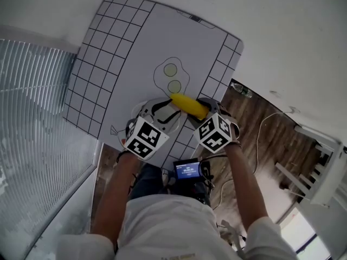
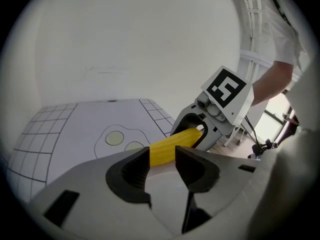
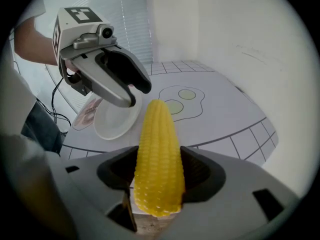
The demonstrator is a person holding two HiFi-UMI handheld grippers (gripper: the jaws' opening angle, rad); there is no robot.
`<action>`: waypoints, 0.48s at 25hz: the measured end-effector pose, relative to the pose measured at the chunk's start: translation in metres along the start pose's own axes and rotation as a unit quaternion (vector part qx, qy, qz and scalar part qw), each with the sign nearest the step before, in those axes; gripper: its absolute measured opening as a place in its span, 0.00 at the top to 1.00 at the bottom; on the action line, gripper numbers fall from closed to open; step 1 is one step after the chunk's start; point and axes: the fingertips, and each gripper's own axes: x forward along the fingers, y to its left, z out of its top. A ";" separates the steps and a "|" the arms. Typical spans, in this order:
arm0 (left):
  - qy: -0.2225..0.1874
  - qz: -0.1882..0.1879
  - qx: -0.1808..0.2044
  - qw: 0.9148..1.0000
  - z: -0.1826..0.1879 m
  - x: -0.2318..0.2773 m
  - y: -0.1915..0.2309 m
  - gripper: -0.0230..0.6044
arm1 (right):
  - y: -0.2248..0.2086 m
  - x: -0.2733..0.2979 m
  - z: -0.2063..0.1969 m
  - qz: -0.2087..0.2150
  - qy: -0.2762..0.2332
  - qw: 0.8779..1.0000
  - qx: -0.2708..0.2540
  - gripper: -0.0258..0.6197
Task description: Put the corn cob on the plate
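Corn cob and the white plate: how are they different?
The yellow corn cob is long and bumpy; the round white plate is flat and smooth. The corn cob is held up in the right tongs; the plate lies on the table. Both are plain, one colour each.

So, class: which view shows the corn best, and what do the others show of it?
The right gripper view: the corn fills the centre, kernels sharp, gripped in the jaws of the right gripper. The head view shows only a small yellow stretch; the left gripper view shows part, its near end hidden behind the left gripper.
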 end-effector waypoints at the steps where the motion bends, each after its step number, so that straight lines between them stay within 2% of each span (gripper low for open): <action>1: -0.004 0.008 0.007 1.000 0.002 -0.005 0.002 0.74 | 0.001 0.000 0.000 0.002 -0.002 1.000 0.003 0.55; 2: -0.008 0.016 0.012 1.000 0.004 -0.010 0.005 0.77 | 0.001 0.000 0.002 0.006 -0.004 1.000 0.007 0.55; 6: -0.020 0.035 -0.001 0.999 0.010 -0.021 0.013 0.77 | 0.002 -0.002 0.004 0.015 -0.020 0.999 0.024 0.55; 7: -0.023 0.037 -0.007 0.999 0.011 -0.023 0.014 0.80 | 0.002 -0.004 0.004 0.014 -0.024 0.999 0.027 0.55; 9: -0.028 0.042 -0.024 0.998 0.011 -0.027 0.016 0.95 | 0.002 -0.006 0.005 0.008 -0.030 0.999 0.029 0.55; 12: -0.025 0.045 -0.047 0.998 0.009 -0.029 0.020 0.95 | 0.002 -0.007 0.007 0.002 -0.037 0.999 0.029 0.55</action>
